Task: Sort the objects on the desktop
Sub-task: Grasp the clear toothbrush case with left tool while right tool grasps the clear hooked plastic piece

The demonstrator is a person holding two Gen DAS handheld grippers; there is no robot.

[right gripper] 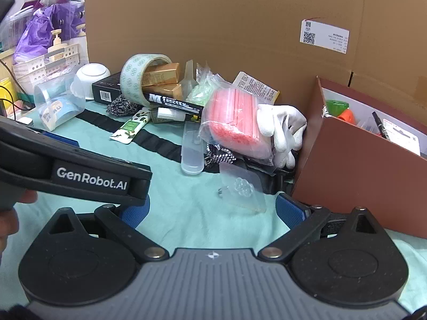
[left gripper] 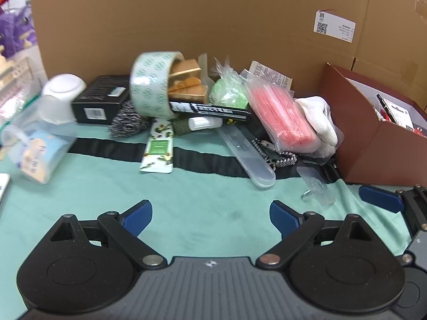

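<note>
A pile of desktop objects lies on the green cloth (left gripper: 186,194) against a cardboard wall: a tape roll (left gripper: 149,85), gold boxes (left gripper: 186,85), a black box (left gripper: 101,98), a steel scourer (left gripper: 125,122), a black marker (left gripper: 210,109), a bag of pink straws (left gripper: 285,114), a white glove (left gripper: 320,117), a clear plastic case (left gripper: 245,154) and a small clear hook packet (left gripper: 315,184). My left gripper (left gripper: 210,216) is open and empty above bare cloth. My right gripper (right gripper: 210,210) is open and empty, just short of the hook packet (right gripper: 242,186).
A brown sorting box (right gripper: 355,165) holding pens and small items stands at the right, touching the pile. A clear tub (left gripper: 34,144) and a white bowl (left gripper: 62,90) sit at the left. The left gripper's body (right gripper: 69,168) crosses the right wrist view's left side.
</note>
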